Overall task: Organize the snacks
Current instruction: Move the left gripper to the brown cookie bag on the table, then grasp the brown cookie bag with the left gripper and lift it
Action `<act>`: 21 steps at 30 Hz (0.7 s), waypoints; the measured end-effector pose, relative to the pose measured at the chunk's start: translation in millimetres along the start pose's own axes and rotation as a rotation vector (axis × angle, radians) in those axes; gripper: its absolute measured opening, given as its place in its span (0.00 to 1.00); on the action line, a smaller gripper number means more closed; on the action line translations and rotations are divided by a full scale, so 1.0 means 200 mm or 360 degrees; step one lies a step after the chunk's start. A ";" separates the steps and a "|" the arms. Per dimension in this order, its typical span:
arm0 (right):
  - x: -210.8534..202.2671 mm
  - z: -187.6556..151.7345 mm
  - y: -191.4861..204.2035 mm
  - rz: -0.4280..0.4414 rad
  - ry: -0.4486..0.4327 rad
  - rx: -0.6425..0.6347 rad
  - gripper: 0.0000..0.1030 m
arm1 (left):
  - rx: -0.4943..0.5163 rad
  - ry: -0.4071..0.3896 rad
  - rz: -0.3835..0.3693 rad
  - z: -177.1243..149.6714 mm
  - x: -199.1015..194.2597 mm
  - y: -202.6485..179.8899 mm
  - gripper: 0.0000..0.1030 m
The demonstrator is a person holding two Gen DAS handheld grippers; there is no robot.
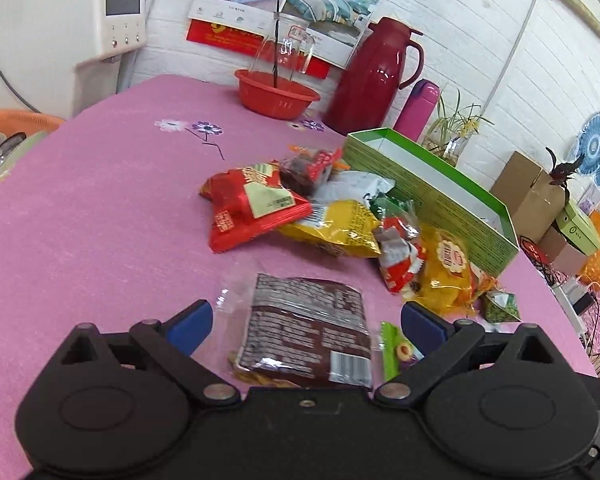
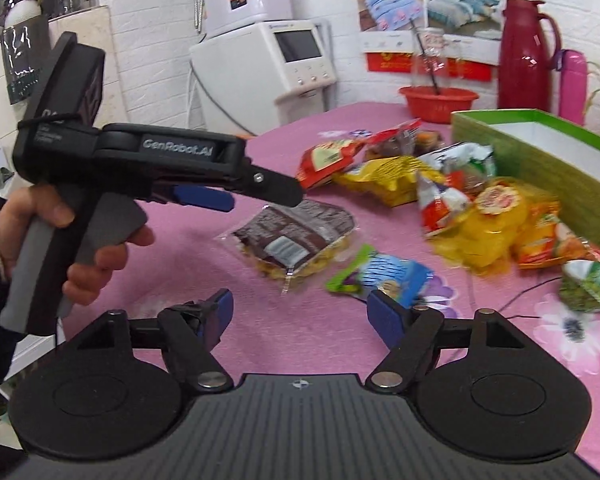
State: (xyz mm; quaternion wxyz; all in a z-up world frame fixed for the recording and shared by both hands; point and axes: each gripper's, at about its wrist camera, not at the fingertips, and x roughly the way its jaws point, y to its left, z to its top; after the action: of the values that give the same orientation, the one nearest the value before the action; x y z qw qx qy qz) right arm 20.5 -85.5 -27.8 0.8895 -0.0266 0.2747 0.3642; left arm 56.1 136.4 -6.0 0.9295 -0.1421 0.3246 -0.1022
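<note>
A brown snack packet [image 1: 306, 330] lies on the pink tablecloth [image 1: 100, 208] between the blue pads of my open left gripper [image 1: 306, 320], which hovers just above it. From the right wrist view the same brown packet [image 2: 292, 236] sits under the left gripper [image 2: 260, 196], held by a hand [image 2: 80, 240]. My right gripper [image 2: 300, 312] is open and holds nothing; a small green-and-blue packet [image 2: 380, 276] lies just ahead of it. Behind are a red bag [image 1: 252, 204], a yellow bag [image 1: 336, 224] and several small packets. An open green box [image 1: 432, 188] stands at the right.
At the back of the table stand a red basin [image 1: 276, 94] with a glass jar, a dark red thermos jug [image 1: 372, 76] and a pink bottle [image 1: 416, 106]. A white appliance [image 1: 80, 20] is beyond the left edge. Cardboard boxes [image 1: 540, 196] sit past the right edge.
</note>
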 end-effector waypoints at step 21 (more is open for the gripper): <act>0.07 -0.01 -0.15 -0.0168 0.0059 0.0168 0.98 | 0.0068 0.0273 -0.0342 -0.02 0.15 -0.03 0.93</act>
State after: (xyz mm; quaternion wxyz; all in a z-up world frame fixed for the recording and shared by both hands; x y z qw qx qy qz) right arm 46.7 -99.6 -41.3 0.9024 -0.0008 0.3081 0.3012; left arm 75.5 121.5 -25.1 0.8849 -0.1470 0.3836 -0.2196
